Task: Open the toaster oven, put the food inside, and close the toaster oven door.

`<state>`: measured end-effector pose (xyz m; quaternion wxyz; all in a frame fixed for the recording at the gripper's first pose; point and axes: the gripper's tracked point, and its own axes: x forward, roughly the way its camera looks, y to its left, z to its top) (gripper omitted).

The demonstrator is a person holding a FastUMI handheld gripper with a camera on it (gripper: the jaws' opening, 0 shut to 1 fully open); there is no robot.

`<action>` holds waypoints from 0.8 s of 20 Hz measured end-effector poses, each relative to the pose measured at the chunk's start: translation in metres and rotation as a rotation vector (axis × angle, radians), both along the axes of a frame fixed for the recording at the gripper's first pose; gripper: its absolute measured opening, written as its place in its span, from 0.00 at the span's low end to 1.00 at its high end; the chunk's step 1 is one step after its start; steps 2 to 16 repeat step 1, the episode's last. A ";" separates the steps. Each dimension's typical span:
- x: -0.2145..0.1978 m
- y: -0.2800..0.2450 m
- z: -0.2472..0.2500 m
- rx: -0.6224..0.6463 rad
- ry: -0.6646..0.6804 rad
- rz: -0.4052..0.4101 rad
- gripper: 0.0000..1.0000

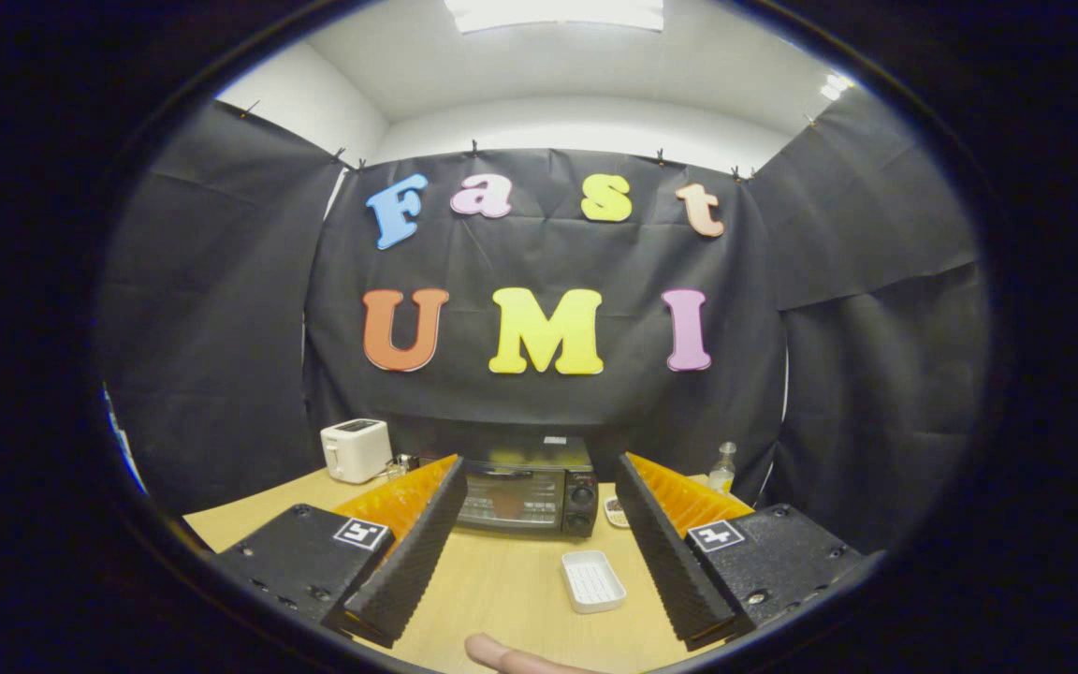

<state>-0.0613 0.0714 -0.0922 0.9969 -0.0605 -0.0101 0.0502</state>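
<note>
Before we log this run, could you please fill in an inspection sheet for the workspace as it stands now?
Surface: light wooden table, mostly bare between the fingers.
Job's things: black toaster oven at the table's far edge, beyond the fingers, door closed; pale sausage-like food at the near edge; white tray ahead of the right finger, nothing seen in it.
Clutter: white toaster left of the oven; clear bottle to its right; small white item beside the oven, too small to identify.
Grippers: claw open, fingers wide apart, holding nothing.
Cables: nothing seen.
Surroundings: black cloth walls, white ceiling with a light panel.
</note>
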 end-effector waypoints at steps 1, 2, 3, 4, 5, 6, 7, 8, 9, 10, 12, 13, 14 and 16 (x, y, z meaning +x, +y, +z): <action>0.002 -0.003 -0.001 0.005 0.001 -0.007 1.00; 0.002 -0.003 -0.001 0.005 0.001 -0.007 1.00; 0.002 -0.003 -0.001 0.005 0.001 -0.007 1.00; 0.002 -0.003 -0.001 0.005 0.001 -0.007 1.00; 0.002 -0.003 -0.001 0.005 0.001 -0.007 1.00; 0.002 -0.003 -0.001 0.005 0.001 -0.007 1.00; 0.002 -0.003 -0.001 0.005 0.001 -0.007 1.00; 0.002 -0.003 -0.001 0.005 0.001 -0.007 1.00; 0.002 -0.003 -0.001 0.005 0.001 -0.007 1.00; 0.002 -0.003 -0.001 0.005 0.001 -0.007 1.00; 0.002 -0.003 -0.001 0.005 0.001 -0.007 1.00; 0.002 -0.003 -0.001 0.005 0.001 -0.007 1.00; 0.002 -0.003 -0.001 0.005 0.001 -0.007 1.00; 0.002 -0.003 -0.001 0.005 0.001 -0.007 1.00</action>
